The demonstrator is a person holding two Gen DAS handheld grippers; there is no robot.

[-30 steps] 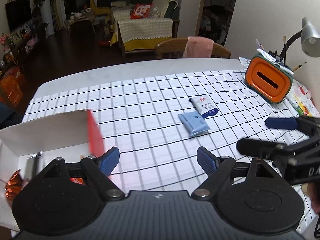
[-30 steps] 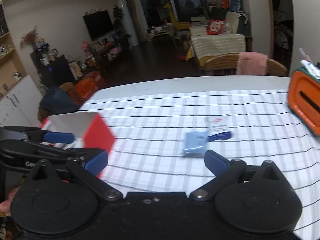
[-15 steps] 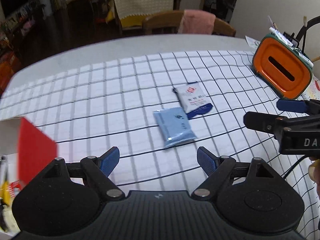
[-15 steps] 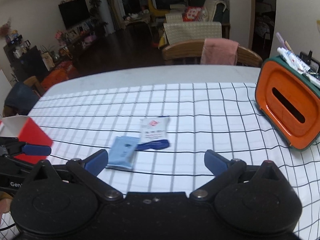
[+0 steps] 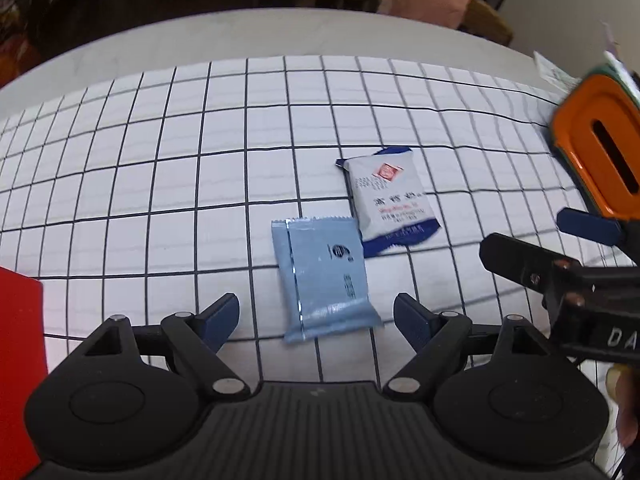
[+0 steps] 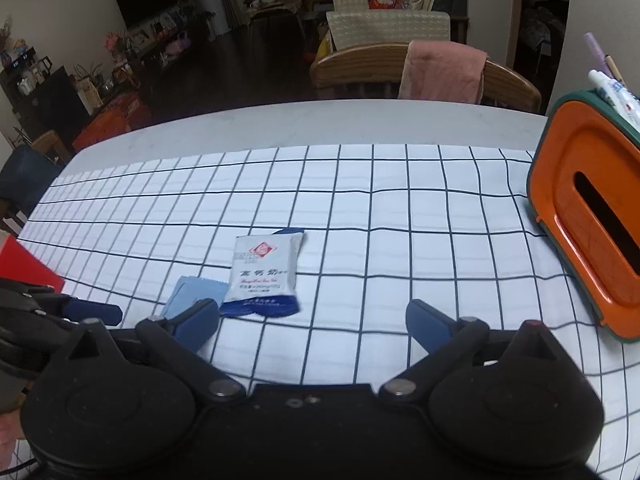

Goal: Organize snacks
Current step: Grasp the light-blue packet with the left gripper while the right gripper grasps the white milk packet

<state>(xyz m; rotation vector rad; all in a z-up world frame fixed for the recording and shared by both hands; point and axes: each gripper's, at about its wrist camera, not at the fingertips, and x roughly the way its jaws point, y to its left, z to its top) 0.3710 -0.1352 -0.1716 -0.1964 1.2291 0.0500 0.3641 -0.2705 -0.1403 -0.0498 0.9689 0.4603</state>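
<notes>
- Left wrist view: my left claw (image 5: 316,316) hangs low over the table (image 5: 280,36), which carries a white cloth with a dark grid. Its blue fingers are spread wide and hold nothing.
- A pale blue snack packet (image 5: 322,276) lies flat on the cloth; its near end sits between the two fingertips and the rest stretches away from me.
- A white and navy snack packet (image 5: 390,200) lies just beyond it to the right, the two touching or overlapping at a corner.
- A red box flap (image 5: 20,360) shows at the left edge, well apart from both packets. I cannot see inside the box from here.
- My right claw (image 5: 532,240) reaches in from the right, near the white packet, with an orange container (image 5: 596,160) behind it.
- I judge the sorting unfinished: both packets are loose on the table, and the blue one looks like the next pick.

- Right wrist view: my right claw (image 6: 312,320) is also opened wide and empty.
- The white and navy snack packet (image 6: 266,276) lies ahead, left of centre, just past the left fingertip.
- The pale blue snack packet (image 6: 194,296) peeks out beside it, partly hidden by that finger.
- The left claw (image 6: 94,312) comes in at the far left, by the red box flap (image 6: 28,264).
- The orange container (image 6: 588,232) stands at the right, well clear of the packets.
- From here too, neither packet has been put away.
</notes>
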